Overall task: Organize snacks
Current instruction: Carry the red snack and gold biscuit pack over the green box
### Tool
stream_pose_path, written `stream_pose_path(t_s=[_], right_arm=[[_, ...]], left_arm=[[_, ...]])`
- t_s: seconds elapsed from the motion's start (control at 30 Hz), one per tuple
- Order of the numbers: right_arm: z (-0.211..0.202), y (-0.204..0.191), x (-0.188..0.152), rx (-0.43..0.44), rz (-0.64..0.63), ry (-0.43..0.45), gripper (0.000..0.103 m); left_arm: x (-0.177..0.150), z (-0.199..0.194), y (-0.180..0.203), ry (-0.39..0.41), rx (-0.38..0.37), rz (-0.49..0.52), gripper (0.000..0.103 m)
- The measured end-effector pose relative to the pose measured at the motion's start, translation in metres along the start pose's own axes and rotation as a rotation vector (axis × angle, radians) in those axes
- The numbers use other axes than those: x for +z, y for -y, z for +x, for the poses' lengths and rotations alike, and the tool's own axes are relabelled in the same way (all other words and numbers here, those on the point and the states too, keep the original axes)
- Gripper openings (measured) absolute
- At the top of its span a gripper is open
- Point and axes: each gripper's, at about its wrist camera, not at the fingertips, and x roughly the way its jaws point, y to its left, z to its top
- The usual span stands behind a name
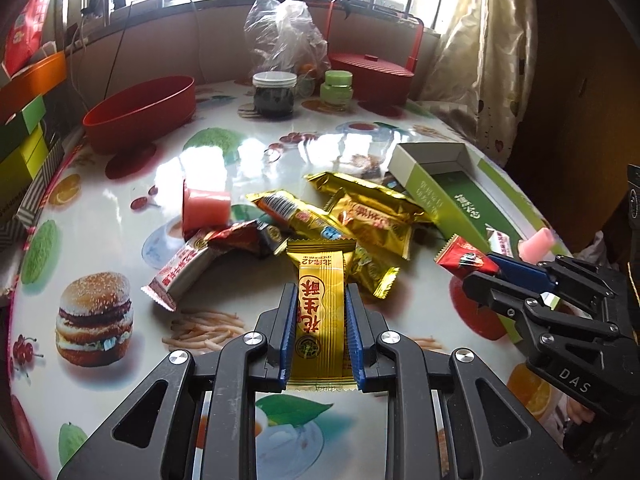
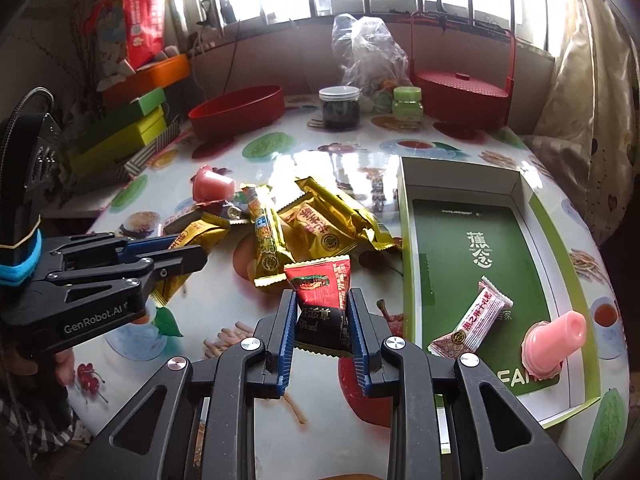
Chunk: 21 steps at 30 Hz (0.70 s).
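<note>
My left gripper is shut on a gold snack packet with red characters, held just above the table in front of the snack pile. My right gripper is shut on a red and black snack packet; it also shows in the left wrist view. The green and white box lies open at the right. It holds a white and red packet and a pink jelly cup. Another pink jelly cup lies left of the pile.
A red bowl, a dark jar, a green jar, a plastic bag and a red lidded basket stand at the table's far side. Stacked coloured boxes line the left edge. A curtain hangs right.
</note>
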Motion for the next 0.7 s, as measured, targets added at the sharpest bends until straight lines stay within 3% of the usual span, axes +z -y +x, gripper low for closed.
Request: stream_pose_path(t_s=[0.7], right_arm=[[-0.018, 0.024, 0.004, -0.046, 0.051, 0.038, 0.024]], left_arm=[[0.029, 0.003, 0.037, 0.032, -0.071, 0.08, 0.024]])
